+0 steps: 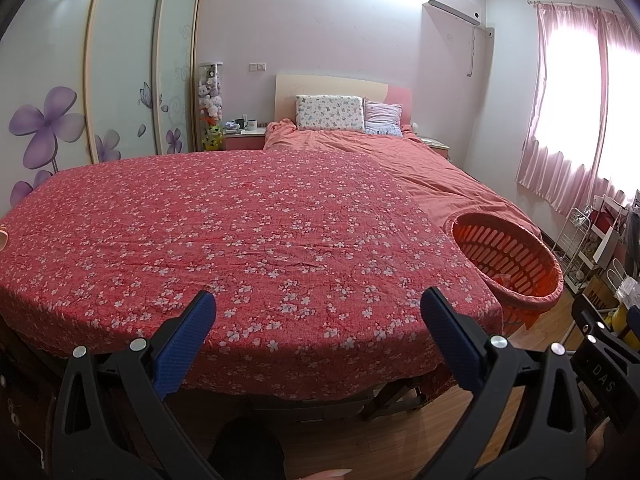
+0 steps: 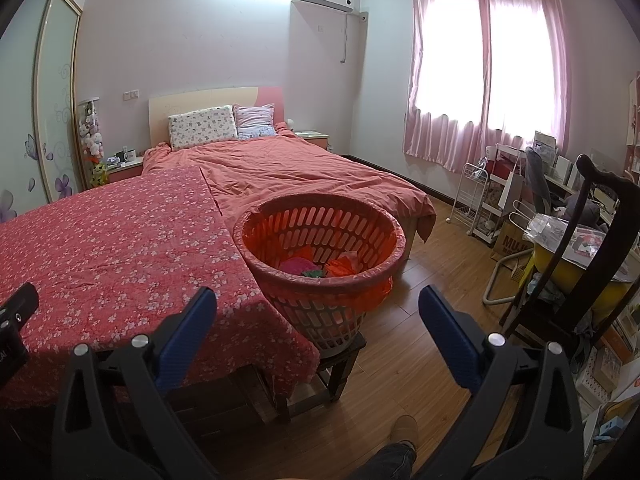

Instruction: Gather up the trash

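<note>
An orange slotted basket [image 2: 320, 240] lined with a thin bag stands on a small stool at the table's right end. It holds crumpled pink, green and orange trash [image 2: 316, 266]. The basket also shows at the right in the left wrist view [image 1: 508, 260]. My left gripper [image 1: 318, 304] is open and empty above the near edge of the table with the red flowered cloth [image 1: 240, 240]. My right gripper [image 2: 318, 302] is open and empty, just in front of the basket. No loose trash shows on the cloth.
A bed with a salmon cover [image 2: 300, 172] lies behind the table. A dark wooden chair [image 2: 580, 240] and a cluttered white rack [image 2: 480, 200] stand at the right. Wardrobe doors [image 1: 120, 80] line the left wall. Wooden floor [image 2: 420, 320] lies to the right of the stool.
</note>
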A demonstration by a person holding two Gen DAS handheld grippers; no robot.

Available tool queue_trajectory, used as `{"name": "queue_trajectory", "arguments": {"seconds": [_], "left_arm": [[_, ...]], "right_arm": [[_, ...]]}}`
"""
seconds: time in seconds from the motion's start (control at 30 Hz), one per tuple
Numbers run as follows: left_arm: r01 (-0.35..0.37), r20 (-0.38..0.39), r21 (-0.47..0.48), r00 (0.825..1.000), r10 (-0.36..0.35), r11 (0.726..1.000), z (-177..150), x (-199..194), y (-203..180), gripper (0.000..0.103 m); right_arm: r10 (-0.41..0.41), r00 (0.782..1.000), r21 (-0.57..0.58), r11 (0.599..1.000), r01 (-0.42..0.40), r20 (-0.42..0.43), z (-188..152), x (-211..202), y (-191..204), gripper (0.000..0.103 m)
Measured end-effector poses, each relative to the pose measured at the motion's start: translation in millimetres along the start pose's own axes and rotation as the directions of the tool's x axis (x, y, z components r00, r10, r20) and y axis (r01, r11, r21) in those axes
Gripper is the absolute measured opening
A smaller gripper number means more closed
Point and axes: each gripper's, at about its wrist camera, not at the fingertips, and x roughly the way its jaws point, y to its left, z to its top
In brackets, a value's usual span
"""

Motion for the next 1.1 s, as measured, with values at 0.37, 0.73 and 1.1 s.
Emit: {"name": "queue_trajectory", "arguments": {"seconds": [0.37, 0.73, 1.1], "left_arm": [[-0.001, -0.001, 0.001, 1.0, 0.001, 1.0, -0.1, 0.0, -1.2, 0.101], [-0.002, 0.0, 0.0, 1.0, 0.002, 1.0, 0.0, 0.0, -1.5, 0.101], [-0.002, -0.002, 0.002, 1.0, 0.002, 1.0, 0.1, 0.4, -1.0, 0.101]], "right_arm": [[-0.001, 1.0, 0.002, 1.0, 0.001, -0.004, -0.1, -1.0, -1.0, 0.099], [-0.001, 1.0, 0.001, 1.0, 0.001, -0.004, 0.7, -0.4, -1.2, 0.099], [-0.001, 1.0, 0.002, 1.0, 0.001, -0.005, 1.2, -0.4, -2.3, 0.099]]}}
